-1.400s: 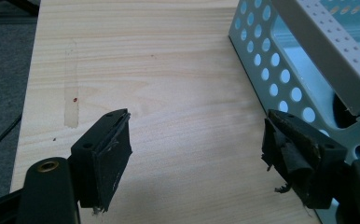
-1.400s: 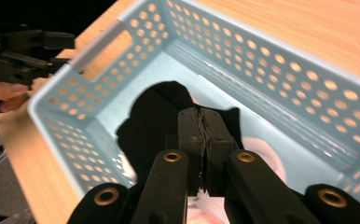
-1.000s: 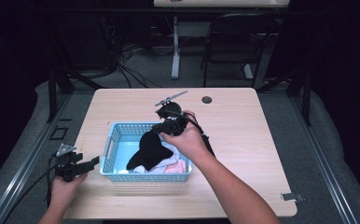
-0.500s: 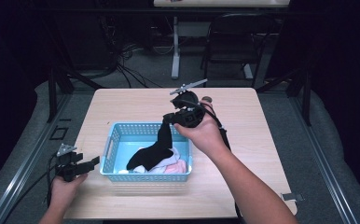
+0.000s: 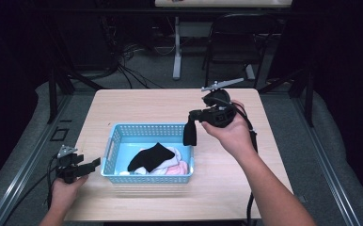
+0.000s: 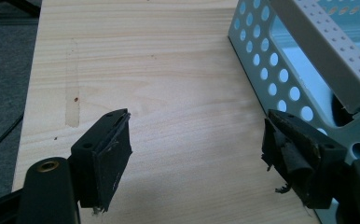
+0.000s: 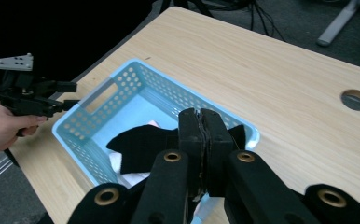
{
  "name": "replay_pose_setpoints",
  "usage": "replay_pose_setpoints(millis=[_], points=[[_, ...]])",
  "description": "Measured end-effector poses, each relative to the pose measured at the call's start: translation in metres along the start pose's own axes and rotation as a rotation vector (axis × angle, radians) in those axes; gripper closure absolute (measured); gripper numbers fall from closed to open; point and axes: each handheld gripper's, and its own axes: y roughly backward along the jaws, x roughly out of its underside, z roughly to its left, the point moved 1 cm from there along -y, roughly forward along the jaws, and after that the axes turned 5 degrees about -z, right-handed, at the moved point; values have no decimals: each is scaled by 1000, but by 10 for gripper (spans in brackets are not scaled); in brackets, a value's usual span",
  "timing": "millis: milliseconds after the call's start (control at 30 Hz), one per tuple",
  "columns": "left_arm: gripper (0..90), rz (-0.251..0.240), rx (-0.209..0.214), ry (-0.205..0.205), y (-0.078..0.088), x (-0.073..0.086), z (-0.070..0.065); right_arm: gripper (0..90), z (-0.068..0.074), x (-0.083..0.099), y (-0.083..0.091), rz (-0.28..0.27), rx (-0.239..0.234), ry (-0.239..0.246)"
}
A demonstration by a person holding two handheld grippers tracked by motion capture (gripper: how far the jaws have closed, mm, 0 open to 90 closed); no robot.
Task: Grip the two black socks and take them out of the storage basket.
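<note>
My right gripper (image 5: pixel 190 117) (image 7: pixel 200 126) is held above the table, just past the right end of the light blue basket (image 5: pixel 146 126) (image 7: pixel 99 93). It is shut on a black sock (image 5: pixel 189 133) that hangs straight down from the jaws. A bit of that sock (image 7: pixel 237 133) peeks out behind them. Another black sock (image 5: pixel 149 157) (image 7: pixel 141 145) lies in the basket on white and pink cloths (image 5: pixel 176 167). My left gripper (image 5: pixel 95 164) (image 6: pixel 197 135) rests at the table's front left, open, with nothing between its jaws. The basket's left end (image 6: pixel 308 42) is close beside it.
The wooden table (image 5: pixel 137 103) has bare room behind and to the right of the basket. A round cable hole (image 7: pixel 355 99) sits near its far edge. A chair (image 5: pixel 236 42) and floor cables (image 5: pixel 132 70) lie beyond the table.
My right gripper rose and moved right, away from the basket, lifting a black sock free. The black cloth that stretched down into the basket now lies there. The left hand stayed put.
</note>
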Motion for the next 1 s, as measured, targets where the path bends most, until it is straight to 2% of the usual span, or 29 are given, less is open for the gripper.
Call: replay_pose_setpoints(millis=[167,400,567,667,800,867,900,1000], points=[[236,3,0,-4,0,0,0,885,-12,7,12,0,30,-9],[236,5,0,-5,-1,0,-1,885,-32,26,25,9,69,-42],[236,7,-3,-3,0,1,-1,885,-40,39,24,23,77,-64],[236,9,-2,-2,0,1,-1,885,-45,52,19,36,64,-90],[236,3,-1,-1,0,1,-1,885,-49,64,13,46,49,-91],[236,5,0,2,0,1,0,885,-59,80,7,74,56,-122],[236,5,0,2,0,1,0,885,-59,80,7,74,56,-122],[236,8,-1,-1,-1,1,0,884,-75,97,4,93,86,-165]])
